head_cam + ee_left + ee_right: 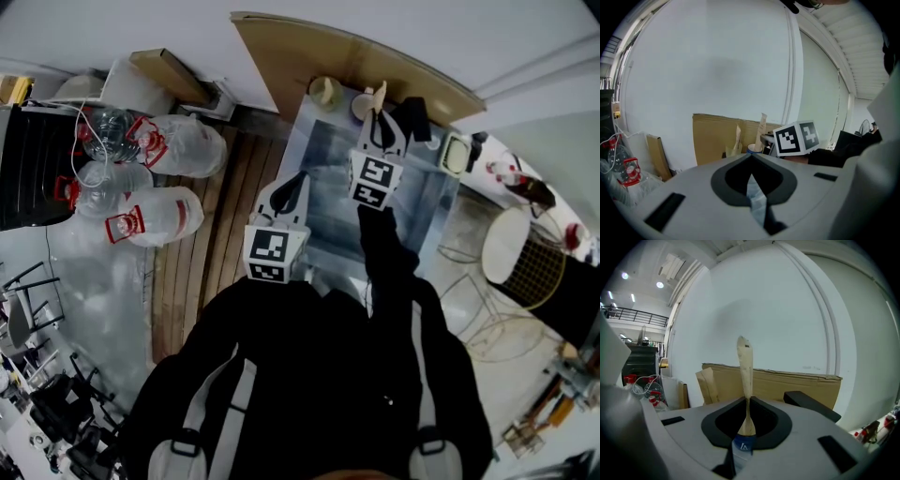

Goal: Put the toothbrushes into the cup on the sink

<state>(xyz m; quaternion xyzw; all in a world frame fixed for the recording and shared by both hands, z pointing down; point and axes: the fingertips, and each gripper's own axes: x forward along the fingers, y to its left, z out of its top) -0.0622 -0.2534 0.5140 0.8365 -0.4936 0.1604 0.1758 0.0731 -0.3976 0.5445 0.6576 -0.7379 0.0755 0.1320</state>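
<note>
My left gripper (751,174) has its jaws pressed together, empty; beyond I see a pale upright toothbrush (762,126) before a brown cardboard sheet (715,136).

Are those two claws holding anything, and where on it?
The right gripper pinches a pale toothbrush low on its length; the left gripper is shut on nothing.

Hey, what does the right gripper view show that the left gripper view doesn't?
Only the right gripper view: the right gripper, seen along its jaws, shut on the toothbrush, plus ceiling lights and a railing. Only the left gripper view: the left gripper, shut and empty, the marker cube on the right gripper, and a second toothbrush in a pale cup. Both: the held toothbrush, the blue cup below it, the cardboard sheet and the water bottles.
</note>
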